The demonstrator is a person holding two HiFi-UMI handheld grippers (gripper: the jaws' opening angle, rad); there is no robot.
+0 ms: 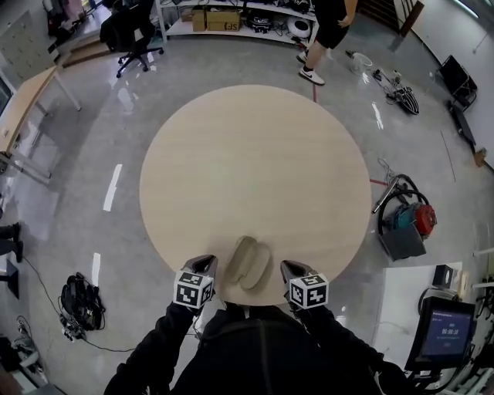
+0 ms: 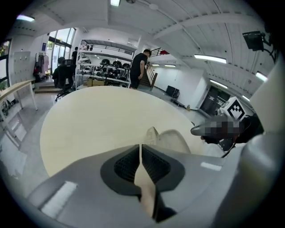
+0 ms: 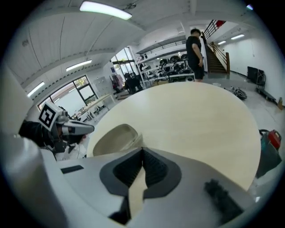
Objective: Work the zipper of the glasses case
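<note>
A beige glasses case (image 1: 248,263) lies open, its two halves spread, at the near edge of the round wooden table (image 1: 255,162). My left gripper (image 1: 205,265) sits just left of it, jaws closed together with nothing between them. Just right of the case is my right gripper (image 1: 291,269), also shut and empty. Neither touches the case. In the left gripper view the case (image 2: 168,138) lies just beyond the left gripper (image 2: 140,148), with the right gripper (image 2: 208,130) to the right. In the right gripper view the case (image 3: 116,136) lies ahead-left of the right gripper (image 3: 142,151). The zipper pull is not discernible.
A person (image 1: 326,37) stands beyond the table near shelves (image 1: 231,17). An office chair (image 1: 135,35) is at the far left. A red and teal machine (image 1: 407,222) sits on the floor at right, a screen (image 1: 444,333) near right, a dark bag (image 1: 79,302) near left.
</note>
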